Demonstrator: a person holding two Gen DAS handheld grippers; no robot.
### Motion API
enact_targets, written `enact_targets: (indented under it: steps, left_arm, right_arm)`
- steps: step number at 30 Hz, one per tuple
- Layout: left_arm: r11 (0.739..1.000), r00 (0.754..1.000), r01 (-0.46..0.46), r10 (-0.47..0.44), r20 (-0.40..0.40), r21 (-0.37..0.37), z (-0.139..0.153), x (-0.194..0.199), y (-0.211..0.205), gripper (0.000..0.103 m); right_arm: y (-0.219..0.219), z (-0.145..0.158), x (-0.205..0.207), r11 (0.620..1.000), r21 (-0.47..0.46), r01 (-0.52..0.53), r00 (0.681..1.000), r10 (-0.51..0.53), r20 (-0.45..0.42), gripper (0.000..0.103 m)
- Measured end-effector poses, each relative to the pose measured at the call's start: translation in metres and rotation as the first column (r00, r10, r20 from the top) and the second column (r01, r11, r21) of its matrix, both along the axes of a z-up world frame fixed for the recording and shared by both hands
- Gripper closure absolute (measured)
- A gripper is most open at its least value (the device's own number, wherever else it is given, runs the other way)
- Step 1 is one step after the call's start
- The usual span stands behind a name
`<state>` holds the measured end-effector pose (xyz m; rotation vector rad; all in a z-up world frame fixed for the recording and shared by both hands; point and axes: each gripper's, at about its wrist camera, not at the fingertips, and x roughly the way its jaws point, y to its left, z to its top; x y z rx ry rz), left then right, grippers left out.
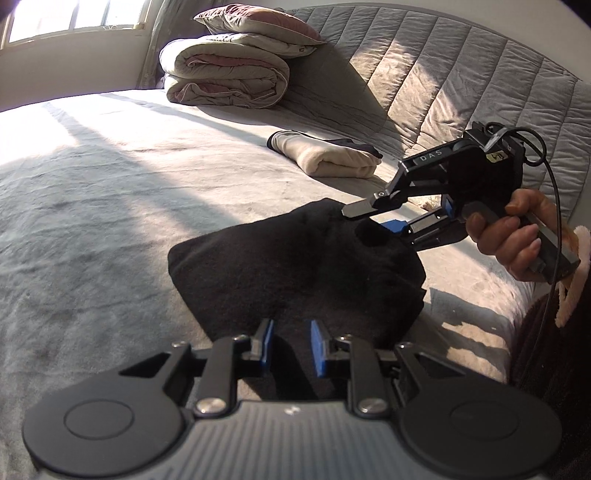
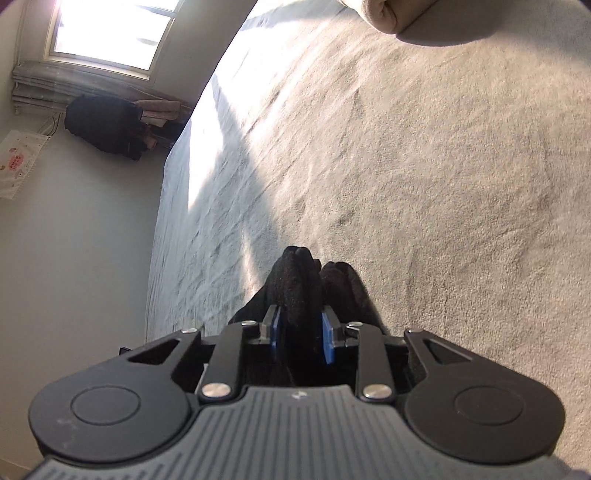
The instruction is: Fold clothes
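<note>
A black garment (image 1: 295, 266) lies folded in a thick bundle on the pale bed cover (image 1: 92, 203). At its near edge my left gripper (image 1: 291, 341) stands with black cloth filling the narrow gap between its blue pads. My right gripper (image 1: 373, 221), held by a person's hand (image 1: 517, 236), grips the bundle's far right corner and lifts a bunch of it. In the right wrist view the black garment (image 2: 295, 277) sits pinched between the blue pads of the right gripper (image 2: 301, 332) and sticks out past them.
A folded cream garment (image 1: 332, 155) lies further back on the bed. A folded quilt (image 1: 225, 74) with a pillow (image 1: 258, 26) on top sits at the far end beside a grey quilted cover (image 1: 461, 74). Dark clothes (image 2: 103, 129) hang under the window beyond the bed's edge.
</note>
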<state>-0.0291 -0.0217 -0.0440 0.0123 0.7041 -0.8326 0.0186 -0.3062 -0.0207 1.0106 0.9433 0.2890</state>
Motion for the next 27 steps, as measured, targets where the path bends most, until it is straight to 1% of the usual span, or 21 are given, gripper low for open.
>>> enact_targets:
  steps: [1, 4, 6, 9, 11, 12, 13, 14, 16, 18, 20, 21, 22, 23, 24, 25, 27]
  left_arm:
    - [1.0, 1.0, -0.003, 0.003, 0.001, -0.007, 0.001, 0.0, 0.001, 0.081]
    - [1.0, 1.0, -0.009, 0.009, -0.002, -0.021, 0.002, 0.001, 0.004, 0.081]
    - [1.0, 1.0, -0.007, 0.007, -0.002, -0.022, 0.002, 0.0, 0.004, 0.081]
    - [1.0, 1.0, 0.005, -0.004, 0.002, -0.019, 0.002, -0.001, 0.004, 0.081]
    - [0.999, 1.0, 0.025, -0.025, 0.001, -0.021, 0.003, -0.003, 0.003, 0.081]
    - [0.999, 0.999, 0.036, -0.036, -0.002, -0.023, 0.002, -0.003, 0.002, 0.081]
    - [0.999, 0.999, 0.047, -0.047, -0.003, -0.021, 0.002, -0.004, 0.001, 0.081]
    - [0.998, 0.998, 0.058, -0.059, -0.005, -0.019, 0.002, -0.005, -0.001, 0.081]
    - [0.997, 0.997, 0.081, -0.081, -0.009, -0.019, 0.002, -0.007, -0.003, 0.081]
    - [0.995, 0.995, 0.101, -0.102, -0.014, -0.024, 0.002, -0.008, -0.006, 0.081]
    - [0.993, 0.993, 0.119, -0.119, -0.019, -0.022, 0.001, -0.009, -0.008, 0.08]
    - [0.992, 0.992, 0.123, -0.123, -0.018, -0.013, 0.0, -0.009, -0.01, 0.08]
    - [0.992, 0.992, 0.126, -0.126, -0.014, -0.002, 0.0, -0.009, -0.012, 0.08]
    - [0.992, 0.992, 0.124, -0.124, -0.002, 0.007, 0.001, -0.01, -0.012, 0.08]
    - [0.993, 0.993, 0.12, -0.12, 0.016, 0.017, 0.003, -0.01, -0.012, 0.079]
    - [0.994, 0.994, 0.105, -0.105, 0.035, 0.022, 0.006, -0.009, -0.011, 0.076]
    - [0.998, 0.996, 0.047, -0.05, 0.076, 0.029, 0.013, -0.003, -0.007, 0.074]
  right_arm:
    - [0.001, 0.002, -0.004, 1.0, -0.007, -0.005, 1.0, 0.005, 0.012, 0.057]
    - [0.002, 0.006, -0.015, 0.999, -0.04, -0.015, 0.999, 0.016, 0.033, 0.056]
    - [0.001, 0.007, -0.022, 0.997, -0.069, -0.039, 0.998, 0.042, 0.04, 0.056]
    - [0.011, 0.009, -0.032, 0.981, -0.161, -0.105, 0.993, 0.113, 0.038, 0.056]
    - [0.02, 0.007, -0.037, 0.963, -0.227, -0.146, 0.987, 0.158, 0.034, 0.056]
    - [0.022, 0.005, -0.038, 0.955, -0.253, -0.157, 0.985, 0.169, 0.027, 0.061]
    - [0.022, 0.003, -0.04, 0.95, -0.266, -0.163, 0.984, 0.175, 0.023, 0.08]
    - [0.02, 0.001, -0.041, 0.949, -0.266, -0.167, 0.984, 0.178, 0.021, 0.086]
    - [0.013, 0.003, -0.046, 0.952, -0.256, -0.167, 0.983, 0.182, 0.032, 0.089]
    - [0.006, 0.005, -0.051, 0.956, -0.245, -0.16, 0.983, 0.176, 0.044, 0.09]
    - [0.003, 0.001, -0.052, 0.953, -0.259, -0.154, 0.987, 0.163, 0.014, 0.09]
    - [0.002, -0.002, -0.052, 0.951, -0.269, -0.155, 0.987, 0.159, -0.004, 0.087]
    - [0.001, -0.004, -0.052, 0.948, -0.277, -0.159, 0.987, 0.16, -0.019, 0.082]
    - [0.001, -0.004, -0.053, 0.946, -0.283, -0.16, 0.987, 0.161, -0.02, 0.082]
    - [0.0, -0.002, -0.054, 0.946, -0.288, -0.152, 0.988, 0.155, -0.012, 0.077]
    - [-0.001, 0.001, -0.055, 0.945, -0.296, -0.137, 0.989, 0.146, 0.008, 0.068]
    - [-0.005, 0.01, -0.059, 0.941, -0.328, -0.082, 0.99, 0.115, 0.08, 0.061]
